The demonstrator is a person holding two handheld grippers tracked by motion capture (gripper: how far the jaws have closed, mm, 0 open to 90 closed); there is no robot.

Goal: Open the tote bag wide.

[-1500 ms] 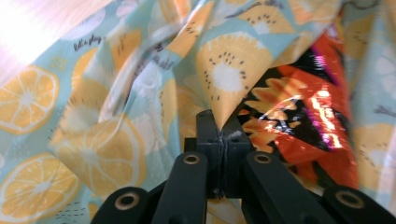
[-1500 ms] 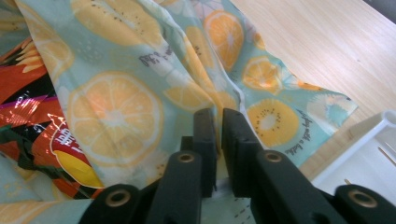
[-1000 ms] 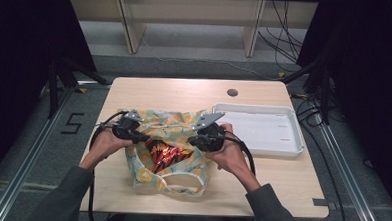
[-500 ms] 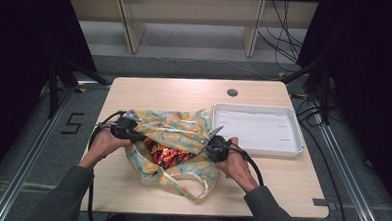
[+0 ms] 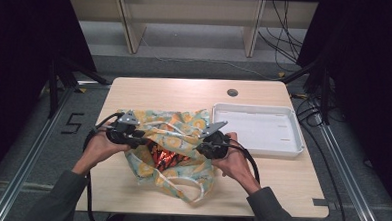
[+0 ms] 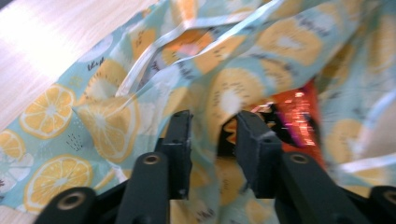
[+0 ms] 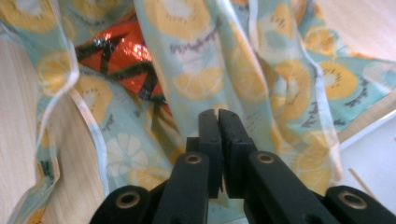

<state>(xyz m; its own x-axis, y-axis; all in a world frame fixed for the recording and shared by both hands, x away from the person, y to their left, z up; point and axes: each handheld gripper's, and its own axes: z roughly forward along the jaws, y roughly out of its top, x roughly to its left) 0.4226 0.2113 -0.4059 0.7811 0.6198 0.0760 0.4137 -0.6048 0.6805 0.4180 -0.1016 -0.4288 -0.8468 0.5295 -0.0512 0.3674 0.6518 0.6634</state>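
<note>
1. A fruit-print cloth bag (image 5: 175, 147) was seen lying on the wooden table (image 5: 185, 92) in the lower middle of the high view, its mouth pulled wide between the two grippers.
2. An orange and black foil packet (image 5: 164, 156) was seen inside the bag, in the centre of the opening.
3. The left gripper (image 5: 138, 135) was held at the bag's left edge, left of centre in the high view.
4. In the left gripper view its jaws were seen rising from the bottom of the frame with a clear gap between them; they had just been opening.
5. Bag fabric was seen in that gap and behind it, but the picture was blurred there, so a light touch could not be ruled out; the pads did not appear to be pressing on the cloth.
6. The right gripper (image 5: 206, 143) was held at the bag's right edge, just right of centre in the high view.
7. In the right gripper view its jaws were seen nearly together at the lower middle of the frame, with a fold of the bag pinched between them.
8. The foil packet was also seen at the upper left of the right gripper view, under the cloth.
9. A white tray (image 5: 292, 145) was seen at the right of the high view, just beside the bag's right edge.
</note>
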